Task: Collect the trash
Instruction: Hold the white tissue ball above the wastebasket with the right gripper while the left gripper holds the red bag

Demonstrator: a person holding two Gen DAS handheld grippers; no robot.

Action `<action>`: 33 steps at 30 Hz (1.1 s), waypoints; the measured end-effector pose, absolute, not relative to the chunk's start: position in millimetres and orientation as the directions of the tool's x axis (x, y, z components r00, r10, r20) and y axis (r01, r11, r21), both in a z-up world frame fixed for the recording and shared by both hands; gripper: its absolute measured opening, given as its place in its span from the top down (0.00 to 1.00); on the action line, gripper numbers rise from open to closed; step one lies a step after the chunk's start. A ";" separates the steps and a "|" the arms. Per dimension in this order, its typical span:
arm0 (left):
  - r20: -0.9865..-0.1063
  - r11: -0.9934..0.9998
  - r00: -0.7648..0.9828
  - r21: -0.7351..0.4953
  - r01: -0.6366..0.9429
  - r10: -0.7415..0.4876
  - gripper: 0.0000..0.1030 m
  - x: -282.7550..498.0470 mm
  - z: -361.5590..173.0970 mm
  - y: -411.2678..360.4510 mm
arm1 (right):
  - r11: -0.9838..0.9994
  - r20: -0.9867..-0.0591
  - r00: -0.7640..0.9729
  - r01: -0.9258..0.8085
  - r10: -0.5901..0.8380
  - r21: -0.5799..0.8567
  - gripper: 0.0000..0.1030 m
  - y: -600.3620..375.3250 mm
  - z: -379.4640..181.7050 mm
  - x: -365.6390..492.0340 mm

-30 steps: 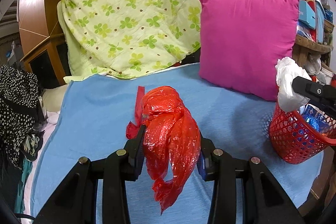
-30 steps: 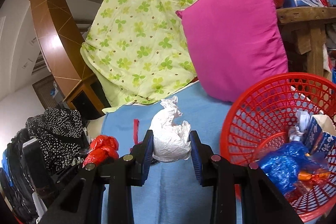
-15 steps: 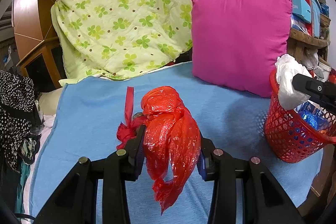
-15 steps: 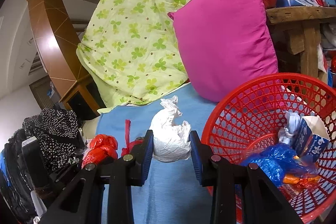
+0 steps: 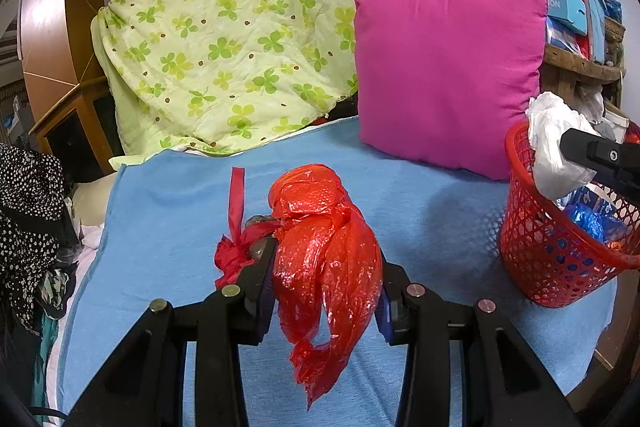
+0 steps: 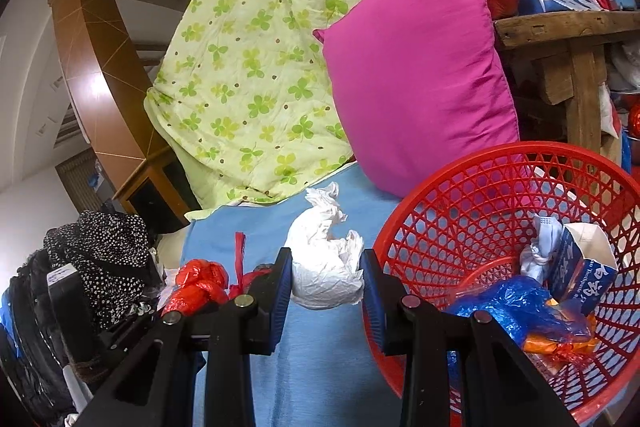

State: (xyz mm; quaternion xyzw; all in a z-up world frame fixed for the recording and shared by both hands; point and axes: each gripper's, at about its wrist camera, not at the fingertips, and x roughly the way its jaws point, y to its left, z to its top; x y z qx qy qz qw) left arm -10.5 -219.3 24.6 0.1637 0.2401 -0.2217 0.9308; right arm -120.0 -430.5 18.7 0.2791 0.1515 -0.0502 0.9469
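Observation:
My left gripper (image 5: pixel 326 269) is shut on a crumpled red plastic bag (image 5: pixel 324 247) and holds it above the blue sheet (image 5: pixel 168 211). My right gripper (image 6: pixel 326 269) is shut on a crumpled white plastic bag (image 6: pixel 324 263), held at the left rim of the red mesh basket (image 6: pixel 472 187). The basket holds a blue bag (image 6: pixel 508 303), a small carton (image 6: pixel 580 267) and other scraps. In the left wrist view the basket (image 5: pixel 552 259) stands at the right with the white bag (image 5: pixel 556 147) over its rim. A red scrap with a strip (image 5: pixel 234 227) lies on the sheet beside the left fingers.
A magenta pillow (image 5: pixel 448 67) and a green clover quilt (image 5: pixel 240 27) lie at the back of the bed. Dark spotted clothes (image 5: pixel 28 203) pile at the left edge. A wooden shelf (image 6: pixel 568 27) with boxes stands to the right, behind the basket.
Both grippers have shifted right, toward the basket. The white bag now sits closer to the basket's rim. Both bags stay held.

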 end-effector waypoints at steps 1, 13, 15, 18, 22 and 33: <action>-0.521 0.847 0.785 0.197 0.494 -0.336 0.58 -10.3 24.3 -219.2 | 0.839 -0.314 0.949 0.179 -0.010 0.514 0.65 -431.5 18.7 -120.4; -0.527 0.838 0.778 0.205 0.506 -0.342 0.58 -13.1 20.3 -226.1 | 0.837 -0.308 0.951 0.178 -0.011 0.518 0.65 -434.1 18.5 -125.1; -0.525 0.836 0.779 0.207 0.507 -0.342 0.58 -13.7 20.4 -225.8 | 0.837 -0.307 0.952 0.176 -0.010 0.518 0.65 -434.6 18.5 -125.4; -0.526 0.836 0.777 0.204 0.510 -0.346 0.58 -14.8 20.9 -225.7 | 0.837 -0.306 0.952 0.175 -0.010 0.519 0.65 -436.1 18.7 -125.2; -0.524 0.835 0.778 0.205 0.511 -0.347 0.58 -13.5 21.2 -224.4 | 0.836 -0.302 0.953 0.175 -0.012 0.520 0.65 -436.9 20.1 -126.7; -0.518 0.832 0.779 0.206 0.515 -0.354 0.58 -17.2 22.0 -226.1 | 0.837 -0.283 0.959 0.172 -0.021 0.519 0.65 -437.2 22.8 -131.2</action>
